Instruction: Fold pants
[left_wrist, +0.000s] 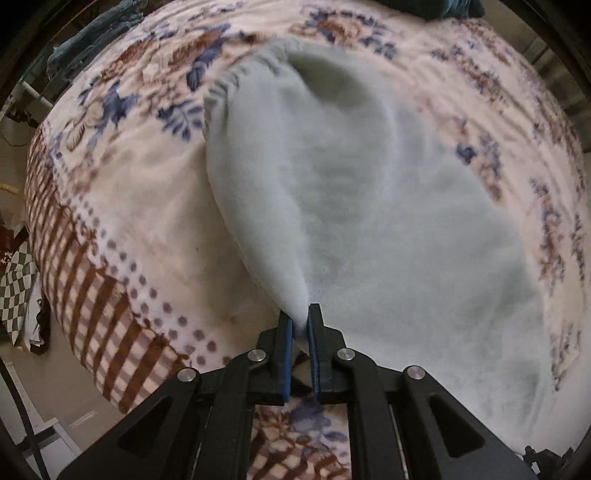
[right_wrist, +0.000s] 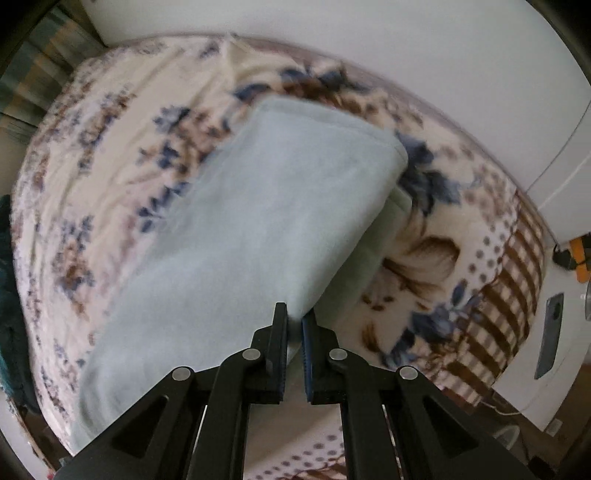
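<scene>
Two grippers are counted, one per wrist view, each with two black fingers faced with blue pads.

Left gripper (left_wrist: 300, 317): seen at the 6 o'clock edge of the left wrist view; its jaws are drawn narrow and pinched on a gathered point of the pants (left_wrist: 351, 206). One pad (left_wrist: 288, 354) is shown pressed against the cloth.

Right gripper (right_wrist: 294, 319): seen at 6 o'clock of the right wrist view; its jaws are likewise narrow and clamped on a folded edge of the same pants (right_wrist: 258, 221).

One pair of pants is counted, pale grey-green and fleecy. From the left grip the fabric is spread toward 12 o'clock, where a gathered elastic waistband (left_wrist: 240, 79) is found at about 11 o'clock. From the right grip a doubled layer is stretched toward 12 o'clock, with a lower layer shown at 3 o'clock.

One floral blanket (left_wrist: 122, 192) is laid beneath, with blue and brown flowers, a dotted band and a checked border.

One dark teal garment (left_wrist: 428, 9) is noted at 12 o'clock, farthest off; its kind cannot be told.
</scene>
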